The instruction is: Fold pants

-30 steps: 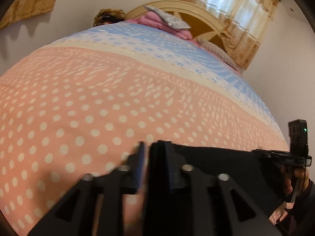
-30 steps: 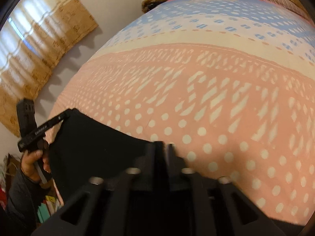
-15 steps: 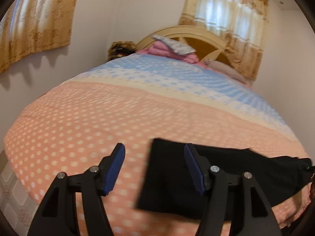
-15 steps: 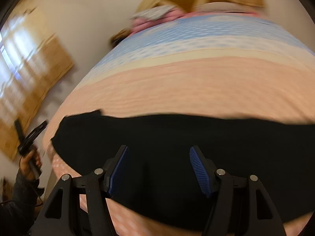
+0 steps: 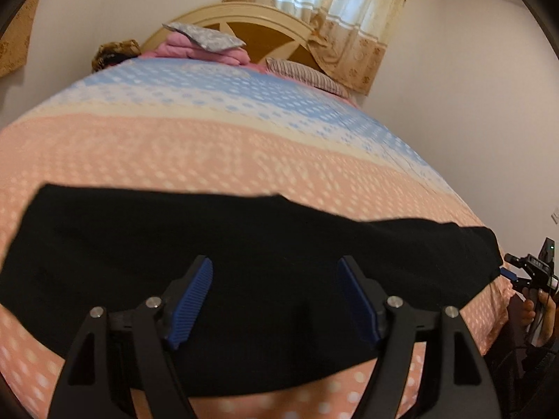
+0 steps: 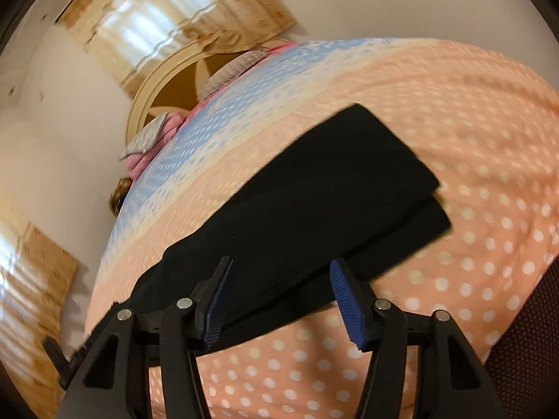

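Observation:
The black pants (image 5: 244,262) lie flat along the near edge of the bed, folded lengthwise into a long strip; they also show in the right wrist view (image 6: 314,216), where two layers show at the far end. My left gripper (image 5: 276,300) is open and empty above the middle of the strip. My right gripper (image 6: 279,300) is open and empty above the strip's near edge. The right gripper also shows at the far right of the left wrist view (image 5: 531,272), beyond the pants' end.
The bed cover (image 5: 209,146) is pink with white dots, then cream and blue bands farther back. Pink bedding and pillows (image 5: 206,43) are piled at the wooden headboard (image 5: 265,24). Curtained windows (image 6: 167,24) and walls surround the bed.
Both grippers were shut on the pants a second ago. They opened, let the pants drop onto the bed and pulled back; both views have since swung across the strip.

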Demonstrator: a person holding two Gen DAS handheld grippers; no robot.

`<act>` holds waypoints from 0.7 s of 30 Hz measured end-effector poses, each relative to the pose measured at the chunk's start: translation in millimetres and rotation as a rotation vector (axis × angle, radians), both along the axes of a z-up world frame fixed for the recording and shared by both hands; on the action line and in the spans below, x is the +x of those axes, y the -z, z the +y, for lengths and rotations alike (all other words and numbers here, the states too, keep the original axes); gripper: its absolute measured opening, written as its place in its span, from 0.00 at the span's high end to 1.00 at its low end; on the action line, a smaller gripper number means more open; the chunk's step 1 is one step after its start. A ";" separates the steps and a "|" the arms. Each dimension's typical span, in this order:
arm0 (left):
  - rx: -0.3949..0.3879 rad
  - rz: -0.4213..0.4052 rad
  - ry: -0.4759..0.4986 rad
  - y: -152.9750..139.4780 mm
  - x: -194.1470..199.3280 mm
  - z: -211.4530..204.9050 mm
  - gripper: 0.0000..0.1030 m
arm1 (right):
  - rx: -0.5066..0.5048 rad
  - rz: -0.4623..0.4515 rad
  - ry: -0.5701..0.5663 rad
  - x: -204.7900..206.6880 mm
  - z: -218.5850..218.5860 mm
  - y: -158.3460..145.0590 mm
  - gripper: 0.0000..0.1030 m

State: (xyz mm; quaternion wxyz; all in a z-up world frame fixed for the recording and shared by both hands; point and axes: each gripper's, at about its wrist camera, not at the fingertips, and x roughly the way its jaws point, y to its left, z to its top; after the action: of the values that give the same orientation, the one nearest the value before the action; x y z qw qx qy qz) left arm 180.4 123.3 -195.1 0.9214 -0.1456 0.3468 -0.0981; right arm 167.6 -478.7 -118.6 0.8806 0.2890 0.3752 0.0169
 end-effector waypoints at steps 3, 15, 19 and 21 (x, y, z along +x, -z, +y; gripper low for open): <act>0.008 0.045 -0.001 10.1 -2.6 -10.9 0.26 | 0.040 0.007 -0.004 1.1 -5.1 9.7 0.44; 0.014 0.030 -0.004 12.6 -10.1 -15.8 0.25 | 0.089 -0.019 0.021 14.4 -6.1 27.3 0.97; -0.014 0.030 0.001 13.2 -9.7 -11.6 0.25 | 0.065 -0.074 0.026 -1.5 -7.9 8.8 0.98; -0.022 0.031 0.003 13.4 -10.3 -10.3 0.25 | 0.046 -0.087 0.033 -8.8 -5.1 4.2 0.98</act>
State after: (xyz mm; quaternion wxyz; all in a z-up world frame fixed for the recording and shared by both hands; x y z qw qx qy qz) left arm 170.0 113.0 -208.6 0.9141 -0.1565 0.3602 -0.1011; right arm 158.8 -483.8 -122.8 0.8893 0.3144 0.3312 0.0234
